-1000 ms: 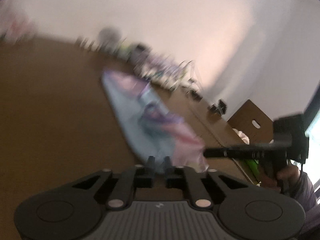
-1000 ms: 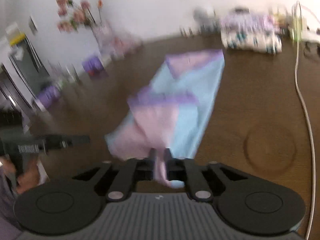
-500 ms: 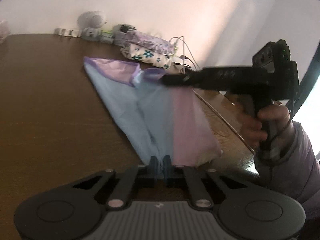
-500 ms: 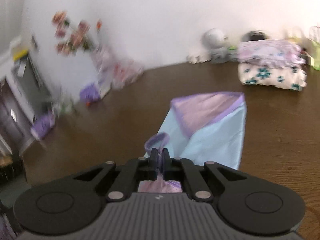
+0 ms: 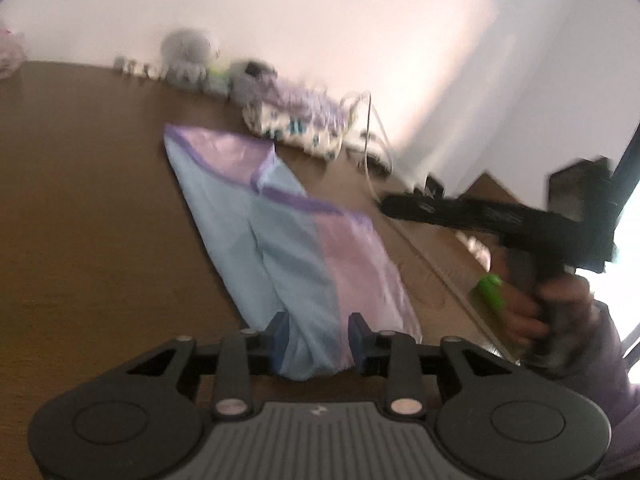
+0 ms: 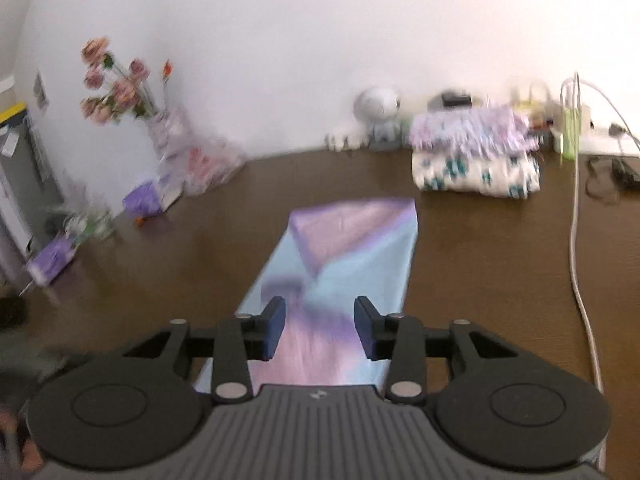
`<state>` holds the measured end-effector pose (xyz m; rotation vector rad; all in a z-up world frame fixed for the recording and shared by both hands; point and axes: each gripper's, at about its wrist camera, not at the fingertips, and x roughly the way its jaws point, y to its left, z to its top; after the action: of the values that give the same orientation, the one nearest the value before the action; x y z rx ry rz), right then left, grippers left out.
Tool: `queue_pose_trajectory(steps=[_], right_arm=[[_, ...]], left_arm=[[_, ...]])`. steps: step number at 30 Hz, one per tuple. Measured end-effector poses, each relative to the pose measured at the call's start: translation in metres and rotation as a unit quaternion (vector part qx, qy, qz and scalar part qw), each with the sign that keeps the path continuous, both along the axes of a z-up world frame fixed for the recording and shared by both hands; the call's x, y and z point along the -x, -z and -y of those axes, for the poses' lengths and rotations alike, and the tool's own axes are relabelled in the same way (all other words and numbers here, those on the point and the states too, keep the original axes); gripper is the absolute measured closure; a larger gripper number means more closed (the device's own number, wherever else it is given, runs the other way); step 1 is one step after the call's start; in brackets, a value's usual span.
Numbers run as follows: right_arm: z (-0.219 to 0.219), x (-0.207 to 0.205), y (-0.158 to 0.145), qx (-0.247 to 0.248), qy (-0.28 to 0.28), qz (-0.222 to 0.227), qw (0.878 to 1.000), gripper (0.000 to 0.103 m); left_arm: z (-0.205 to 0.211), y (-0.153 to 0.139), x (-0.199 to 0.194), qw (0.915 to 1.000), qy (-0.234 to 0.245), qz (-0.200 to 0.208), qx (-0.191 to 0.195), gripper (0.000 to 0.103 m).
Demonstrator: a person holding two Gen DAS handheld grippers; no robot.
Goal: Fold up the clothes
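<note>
My left gripper (image 5: 316, 340) and right gripper (image 6: 320, 328) were opening, the cloth (image 5: 288, 248) loose between each pair of jaws, lying on the table (image 5: 80, 220) toward twelve o'clock.

The jaws of the left gripper (image 5: 316, 340) are being opened around the near end of a blue and pink garment (image 5: 292, 240), which is lying on the brown table (image 5: 88, 220). The right gripper (image 5: 390, 204) is being held above the table's right side, blurred.
</note>
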<state>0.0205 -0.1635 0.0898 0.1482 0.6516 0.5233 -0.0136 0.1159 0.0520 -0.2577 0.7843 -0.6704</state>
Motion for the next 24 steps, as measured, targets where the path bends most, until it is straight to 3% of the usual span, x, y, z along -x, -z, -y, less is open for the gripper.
queue_pose_trajectory(steps=[1,2,6,7,8,12,13,15,16,17,19,21,22,24], right_arm=[[0.007,0.009,0.006,-0.003,-0.014,-0.012,1.0,0.065],[0.013,0.017,0.013,-0.008,-0.028,-0.022,0.999,0.065],[0.016,0.03,0.035,-0.017,-0.048,-0.056,0.997,0.065],[0.013,0.03,0.038,-0.011,-0.051,-0.059,0.997,0.077],[0.011,0.031,0.041,-0.006,-0.053,-0.063,0.997,0.103],[0.005,0.038,0.031,0.005,-0.076,-0.081,0.994,0.103],[0.006,0.043,0.025,-0.004,-0.085,-0.075,0.994,0.1],[0.009,0.04,0.018,-0.027,-0.076,-0.064,0.995,0.084],[0.009,0.035,0.018,-0.028,-0.065,-0.06,0.996,0.062],[0.007,0.028,0.02,-0.026,-0.052,-0.055,0.997,0.052],[-0.001,0.011,0.026,-0.024,-0.03,-0.048,0.998,0.054],[-0.006,-0.008,0.035,-0.038,-0.032,-0.062,0.997,0.09],[-0.009,-0.018,0.039,-0.046,-0.033,-0.08,0.995,0.101],[-0.017,-0.018,0.03,-0.035,-0.029,-0.056,0.997,0.101]], left_arm=[[0.0,0.001,0.002,1.0,0.0,-0.005,-0.002,0.094],[0.0,0.003,0.005,0.9999,0.001,-0.009,-0.005,0.099],[-0.006,0.006,0.016,0.9993,-0.023,-0.029,0.002,0.103],[-0.008,0.006,0.022,0.999,-0.031,-0.032,0.001,0.103],[-0.009,0.006,0.028,0.9987,-0.039,-0.033,-0.001,0.103],[-0.015,0.004,0.052,0.9974,-0.044,-0.05,-0.025,0.103],[-0.019,0.002,0.057,0.9971,-0.05,-0.051,-0.026,0.103],[-0.025,-0.007,0.063,0.9971,-0.063,-0.039,-0.018,0.094],[-0.022,-0.012,0.058,0.9974,-0.066,-0.028,-0.011,0.082],[-0.017,-0.016,0.052,0.9975,-0.068,-0.019,-0.004,0.067],[-0.007,-0.025,0.039,0.9973,-0.073,0.001,0.009,0.059],[0.009,-0.02,0.02,0.9972,-0.075,-0.005,-0.007,0.059],[0.017,-0.015,0.012,0.9967,-0.078,-0.015,-0.02,0.063],[0.03,-0.006,0.002,0.9953,-0.082,-0.027,-0.046,0.082]])
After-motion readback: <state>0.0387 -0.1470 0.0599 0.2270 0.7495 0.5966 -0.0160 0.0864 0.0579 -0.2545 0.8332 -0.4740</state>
